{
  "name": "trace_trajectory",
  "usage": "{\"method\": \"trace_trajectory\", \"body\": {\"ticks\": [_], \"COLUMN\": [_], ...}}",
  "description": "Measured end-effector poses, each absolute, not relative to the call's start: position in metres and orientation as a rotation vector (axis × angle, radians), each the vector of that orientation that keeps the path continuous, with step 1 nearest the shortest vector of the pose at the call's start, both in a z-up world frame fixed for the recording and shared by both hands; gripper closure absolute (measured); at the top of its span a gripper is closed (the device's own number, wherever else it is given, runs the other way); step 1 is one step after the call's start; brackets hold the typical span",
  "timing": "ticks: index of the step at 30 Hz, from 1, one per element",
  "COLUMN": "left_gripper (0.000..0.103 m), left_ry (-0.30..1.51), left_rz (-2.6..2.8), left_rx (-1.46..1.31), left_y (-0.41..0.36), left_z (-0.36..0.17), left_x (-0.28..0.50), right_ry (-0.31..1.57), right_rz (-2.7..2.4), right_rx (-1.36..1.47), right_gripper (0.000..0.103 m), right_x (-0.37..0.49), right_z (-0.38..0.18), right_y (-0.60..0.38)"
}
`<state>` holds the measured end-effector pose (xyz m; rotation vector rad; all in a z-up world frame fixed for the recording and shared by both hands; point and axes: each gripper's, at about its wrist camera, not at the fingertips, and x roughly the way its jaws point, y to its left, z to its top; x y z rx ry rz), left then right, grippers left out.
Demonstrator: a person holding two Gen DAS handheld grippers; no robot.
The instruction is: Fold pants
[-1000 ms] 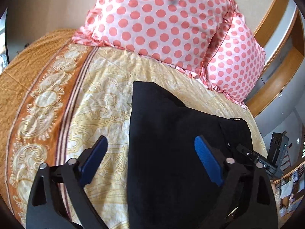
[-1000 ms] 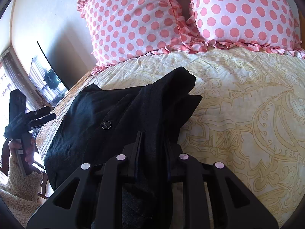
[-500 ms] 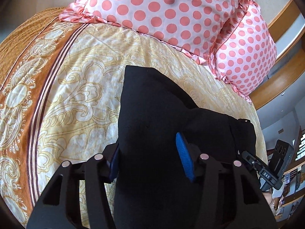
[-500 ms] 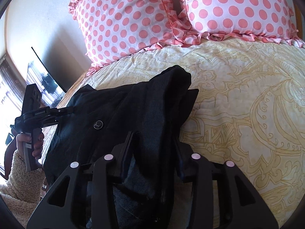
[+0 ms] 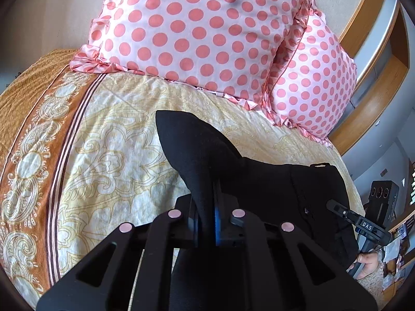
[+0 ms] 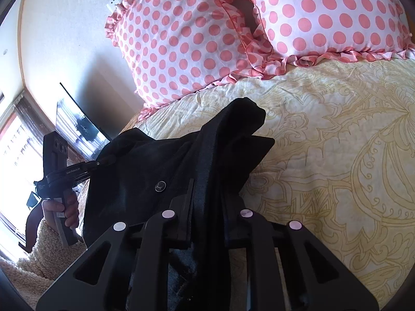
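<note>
The black pants (image 5: 259,186) lie on the yellow patterned bedspread (image 5: 111,155). My left gripper (image 5: 206,223) is shut on one edge of the pants, and the cloth rises in a peak from between its jaws. My right gripper (image 6: 207,207) is shut on the waistband end of the pants (image 6: 160,160), near a dark button (image 6: 160,186). Each gripper shows in the other's view, the right one (image 5: 363,225) and the left one (image 6: 75,173), both at the cloth's edges.
Two pink polka-dot pillows (image 5: 207,31) (image 6: 324,13) lean at the head of the bed. An orange patterned border (image 5: 28,140) runs along the bed's left side. A wooden frame (image 5: 373,59) and a dark screen (image 6: 77,127) stand beyond the bed's edges.
My left gripper went from open over the pants to shut on their edge, and the cloth now stands up in a peak. My right gripper stayed shut on the pants.
</note>
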<state>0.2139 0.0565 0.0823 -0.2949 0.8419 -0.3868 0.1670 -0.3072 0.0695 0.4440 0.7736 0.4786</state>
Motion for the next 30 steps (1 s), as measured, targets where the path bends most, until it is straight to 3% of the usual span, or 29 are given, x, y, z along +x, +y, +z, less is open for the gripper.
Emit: {"method": "trace_trajectory", "body": {"ticks": [11,17,20,22,24,27,30], "left_gripper": [0.096,0.092,0.075,0.060,0.049,0.036,0.034], "left_ry": [0.779,0.891,0.917,0.914,0.887,0.770,0.746], "left_rz": [-0.342,-0.262,-0.226,-0.209,-0.189,-0.167,-0.317], "left_rx": [-0.241,-0.282,-0.308,-0.318,-0.315,-0.294,-0.324], "left_y": [0.038,0.044,0.052,0.057,0.065,0.075,0.063], "left_z": [0.107,0.069,0.053,0.053,0.062,0.089,0.104], "left_x": [0.265,0.295,0.297,0.294,0.284,0.251,0.217], "right_ry": [0.737,0.840,0.848,0.851,0.832,0.725,0.652], "right_rz": [0.418,0.319,0.271,0.233,0.177,0.061,0.159], "right_rx": [0.437,0.384,0.320,0.289,0.281,0.252,0.226], "right_gripper": [0.088,0.087,0.075,0.059,0.049,0.049,0.049], "right_x": [0.229,0.248,0.245,0.240,0.230,0.203,0.177], "right_z": [0.080,0.051,0.051,0.053,0.058,0.078,0.097], "right_y": [-0.310,-0.309,-0.304,-0.303,-0.310,-0.326,-0.316]}}
